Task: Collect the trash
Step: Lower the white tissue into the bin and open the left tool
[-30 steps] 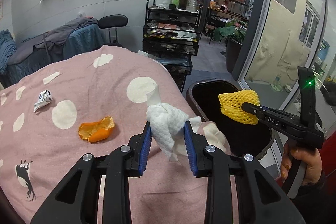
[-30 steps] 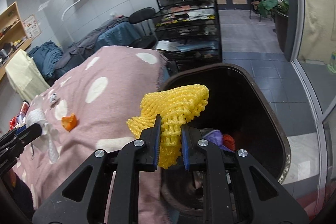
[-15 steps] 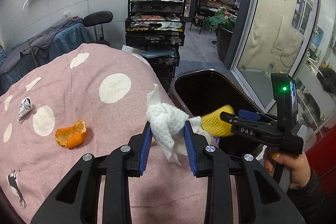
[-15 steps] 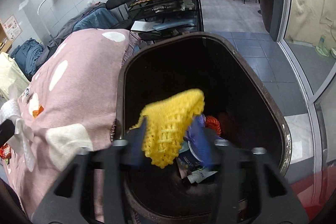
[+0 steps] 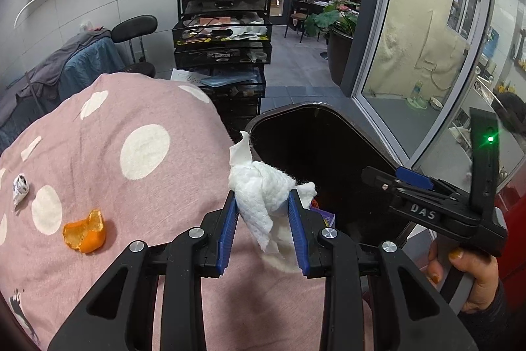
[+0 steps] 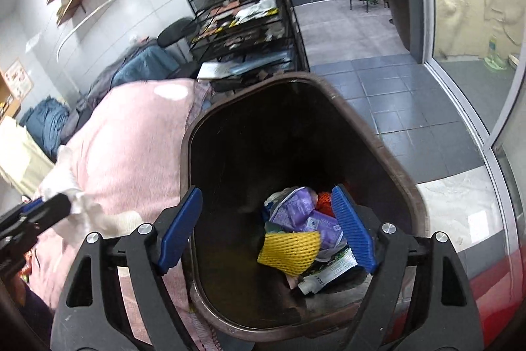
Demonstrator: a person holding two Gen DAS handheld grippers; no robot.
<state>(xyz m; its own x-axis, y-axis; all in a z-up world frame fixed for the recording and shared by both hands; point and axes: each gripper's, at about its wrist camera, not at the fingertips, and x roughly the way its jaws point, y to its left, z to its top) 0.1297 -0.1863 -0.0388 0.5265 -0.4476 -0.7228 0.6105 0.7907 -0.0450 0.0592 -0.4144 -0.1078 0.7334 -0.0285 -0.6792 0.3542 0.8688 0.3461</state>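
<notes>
My left gripper [image 5: 263,213] is shut on a crumpled white tissue [image 5: 259,189], held above the pink spotted blanket [image 5: 131,173] beside the dark bin [image 5: 296,134]. In the right wrist view my right gripper [image 6: 268,222] hangs over the bin [image 6: 388,160], its jaws opening with nothing between the pads. The yellow foam net [image 6: 289,249] lies inside the bin on other wrappers. An orange peel [image 5: 85,236] and a small crumpled wrapper [image 5: 20,188] lie on the blanket at the left. The right gripper [image 5: 391,178] also shows at the right edge of the left wrist view, gripped by a hand [image 5: 473,278].
A black wire cart [image 5: 223,32] with bottles on top stands behind the bed. A black chair [image 5: 138,28] and draped clothes sit at the back left. A glass wall [image 5: 427,38] and tiled floor [image 6: 394,81] lie to the right of the bin.
The right gripper opened and the yellow foam net dropped from it into the bin. The left gripper carried the tissue to the right, closer to the bin's rim.
</notes>
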